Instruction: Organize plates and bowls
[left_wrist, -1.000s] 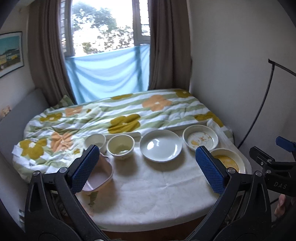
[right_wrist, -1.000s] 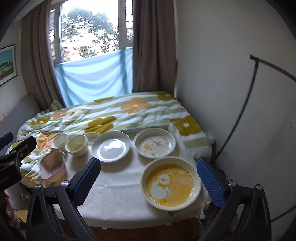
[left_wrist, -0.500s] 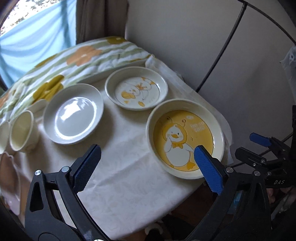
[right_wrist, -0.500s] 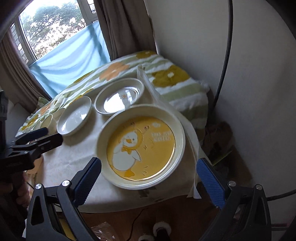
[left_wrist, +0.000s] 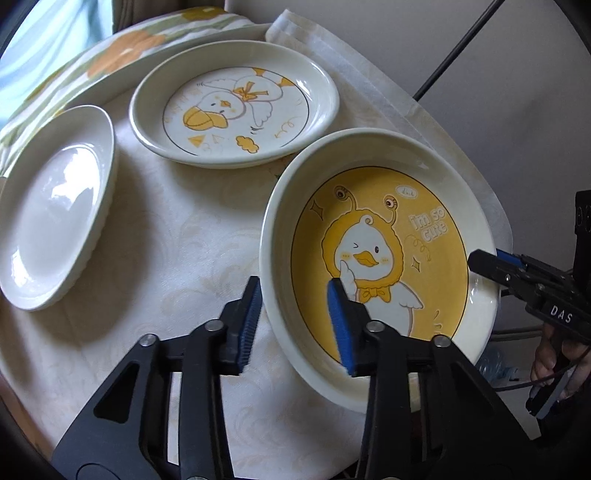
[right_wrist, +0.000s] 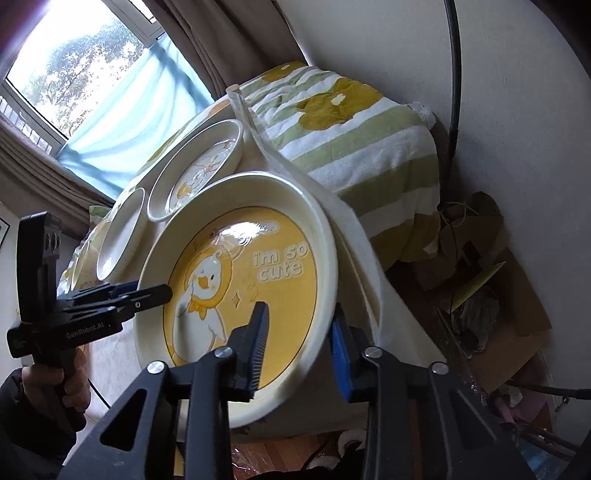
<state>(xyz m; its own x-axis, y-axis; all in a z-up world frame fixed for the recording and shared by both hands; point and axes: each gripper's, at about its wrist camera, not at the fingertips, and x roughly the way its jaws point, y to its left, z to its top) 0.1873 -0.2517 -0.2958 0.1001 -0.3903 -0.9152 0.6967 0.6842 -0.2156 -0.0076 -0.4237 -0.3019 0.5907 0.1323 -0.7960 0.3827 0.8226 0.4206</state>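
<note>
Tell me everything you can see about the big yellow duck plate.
The yellow duck plate is a deep, glossy, ceramic-looking dish: cream rim, yellow centre, winking duck and "I'm so cute". It lies on the white tablecloth at the table's edge. The left gripper and right gripper each straddle its rim on opposite sides.

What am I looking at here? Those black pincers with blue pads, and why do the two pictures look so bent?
No robot: a person holds a hand-held clamp in each hand, each with a wide-angle camera looking along its fingers. One picture is from the left gripper, the other from the right gripper. Both have just closed across opposite rims of the yellow duck plate; whether the pads already press is hard to tell. On the tablecloth also lie a white duck plate and a plain white plate.
</note>
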